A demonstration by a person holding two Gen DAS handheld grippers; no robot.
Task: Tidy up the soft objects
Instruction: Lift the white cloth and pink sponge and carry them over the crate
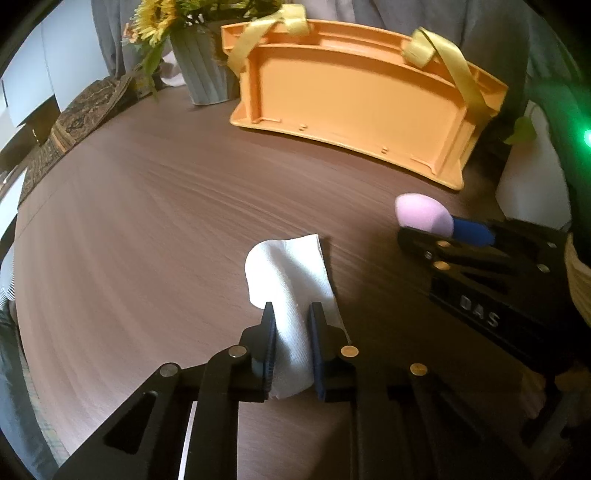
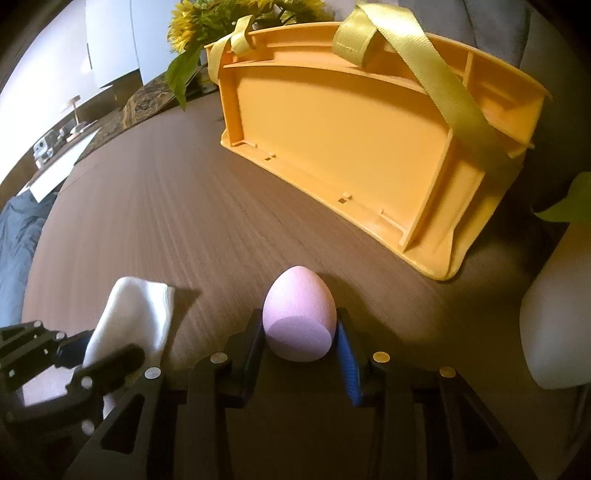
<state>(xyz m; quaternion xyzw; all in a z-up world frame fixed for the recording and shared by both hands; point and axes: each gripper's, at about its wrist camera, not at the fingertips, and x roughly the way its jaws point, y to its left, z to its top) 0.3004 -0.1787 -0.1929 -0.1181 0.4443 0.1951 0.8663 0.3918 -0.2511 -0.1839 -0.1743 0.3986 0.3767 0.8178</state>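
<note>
Between your left tool [image 1: 290, 314] fingers sits the folded white ribbed cloth [image 1: 288, 273]; the two dark pads have come in against its near end and pinch it, while the rest of the cloth lies flat on the brown wood-grain desk [image 1: 147, 221], reaching away from you. Your right tool [image 2: 300, 326] is likewise closed, gripping the pink egg-shaped foam sponge [image 2: 299, 314] at its broad end, one black pad on the left side and a blue pad on the right; the pointed end faces the basket. From the left wrist view, the right tool [image 1: 476, 240] and its sponge [image 1: 423, 215] are just to the right of the cloth, near but apart.

You are at the grasp step for both soft things at once: each is held, and neither appears to have left the desk yet.

Beyond them stands the orange plastic basket [image 2: 332, 129] with yellow fabric strap handles [image 2: 424, 66], which seems tipped with its open side towards you, well apart from both tools. Behind it are a grey ribbed vase [image 1: 203, 66] of sunflowers [image 1: 155, 18], and to the right a pale rounded object [image 2: 557, 325] whose nature I cannot tell.

Next, I judge you need to lift both tools and carry cloth and sponge forward into the basket. Mind the cloth: held by one end, it will likely droop and drag. Keep the straps out of your path.
</note>
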